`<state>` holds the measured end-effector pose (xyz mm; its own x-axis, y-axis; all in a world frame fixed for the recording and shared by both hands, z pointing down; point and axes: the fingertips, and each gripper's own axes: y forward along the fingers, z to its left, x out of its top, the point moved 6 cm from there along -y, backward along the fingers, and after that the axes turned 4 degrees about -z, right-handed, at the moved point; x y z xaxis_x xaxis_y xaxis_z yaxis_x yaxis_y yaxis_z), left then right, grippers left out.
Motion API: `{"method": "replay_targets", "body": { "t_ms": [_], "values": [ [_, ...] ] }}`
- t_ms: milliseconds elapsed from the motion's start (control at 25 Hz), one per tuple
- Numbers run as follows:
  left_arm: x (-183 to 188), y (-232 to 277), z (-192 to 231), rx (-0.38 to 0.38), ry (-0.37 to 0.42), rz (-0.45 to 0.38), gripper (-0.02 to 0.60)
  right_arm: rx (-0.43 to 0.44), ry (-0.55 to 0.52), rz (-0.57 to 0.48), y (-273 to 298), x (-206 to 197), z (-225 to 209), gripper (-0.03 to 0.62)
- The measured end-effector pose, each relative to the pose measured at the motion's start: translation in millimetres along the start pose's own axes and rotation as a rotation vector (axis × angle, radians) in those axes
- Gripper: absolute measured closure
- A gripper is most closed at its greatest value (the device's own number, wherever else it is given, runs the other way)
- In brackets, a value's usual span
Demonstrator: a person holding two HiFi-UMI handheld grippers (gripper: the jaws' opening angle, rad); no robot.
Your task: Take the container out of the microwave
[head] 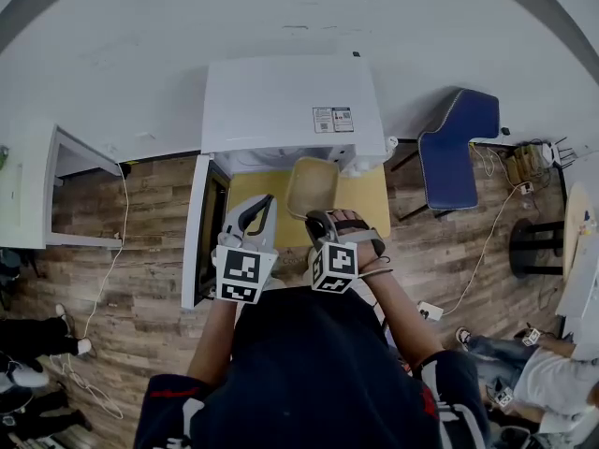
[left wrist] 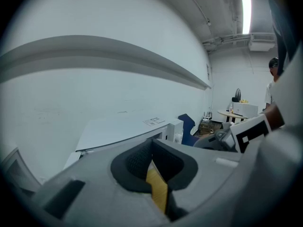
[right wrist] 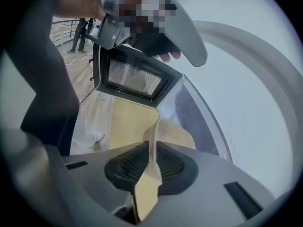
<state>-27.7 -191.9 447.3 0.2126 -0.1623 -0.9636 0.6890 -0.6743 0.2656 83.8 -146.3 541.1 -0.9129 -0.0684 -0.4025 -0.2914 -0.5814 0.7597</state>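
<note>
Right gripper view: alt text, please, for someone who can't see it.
The right claw is clamped on the rim of a pale, translucent container, with a yellow table below. Beyond them the microwave door stands open, its dark window facing the camera.

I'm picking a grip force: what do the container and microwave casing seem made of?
Container: probably thin plastic, pale and semi-translucent; its wall shows as a thin sheet pinched in the right gripper. Microwave casing: smooth matte white, painted metal or plastic; the look leaves that open.
</note>
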Motion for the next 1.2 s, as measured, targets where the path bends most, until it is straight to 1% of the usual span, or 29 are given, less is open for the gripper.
{"method": "replay_targets", "body": {
  "t_ms": [240, 600, 1200],
  "values": [
    [1, 3, -2, -0.011, 0.012, 0.000, 0.569, 0.000, -0.002, 0.016, -1, -3, 1, 0.546],
    [3, 0, -2, -0.004, 0.013, -0.008, 0.569, -0.013, 0.002, 0.010, -3, 1, -2, 0.546],
    [17, -10, -3, 0.006, 0.020, -0.061, 0.569, -0.019, -0.017, 0.012, -10, 5, 0, 0.546]
  ]
}}
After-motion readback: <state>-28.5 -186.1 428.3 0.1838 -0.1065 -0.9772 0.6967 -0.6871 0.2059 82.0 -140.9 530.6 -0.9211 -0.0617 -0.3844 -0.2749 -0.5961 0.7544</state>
